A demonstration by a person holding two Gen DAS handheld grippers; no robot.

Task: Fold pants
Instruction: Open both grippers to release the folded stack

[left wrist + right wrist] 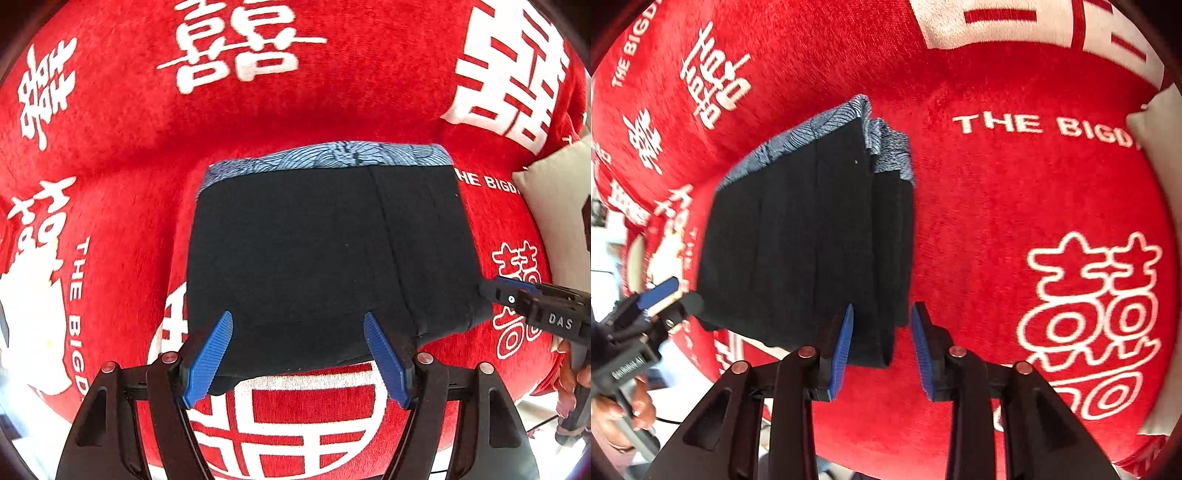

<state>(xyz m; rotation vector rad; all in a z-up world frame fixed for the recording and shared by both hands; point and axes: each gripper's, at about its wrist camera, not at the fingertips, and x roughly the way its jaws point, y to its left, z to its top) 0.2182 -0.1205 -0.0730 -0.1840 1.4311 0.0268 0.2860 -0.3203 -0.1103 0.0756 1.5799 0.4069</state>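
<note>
pants (314,258), dark w/ a blue patterned waistband, lie folded into a compact rectangle on a red cloth (332,103) covered in white characters + "the bigd" lettering. in the left wrist view they fill the centre of the frame, waistband along the top edge of the bundle, near edge at the bottom between the tool's fingers. in the right wrist view the bundle sits centre-left, stacked layers showing along its right side, waistband toward upper centre.

left gripper (297,360) is at bottom centre of its own view, pointing about straight down at the near edge of the pants. jaws stand wide apart; blue pads (208,360) clear of the fabric, nothing clamped. in the right wrist view the same tool shows at the left edge, a hand (624,417) wrapped round its handle at lower left, its tip just beside the bundle's lower left corner.

right gripper (881,349) is at bottom centre of its view, tilted steeply down over the bundle's lower right corner. jaws partly apart, folded edge sitting between the blue pads (842,354) but not pinched. in the left wrist view it enters from the right edge, tip near the bundle's right corner, fingers of a hand (570,384) below it.

a pale cushion (550,210) lies at the right edge.
</note>
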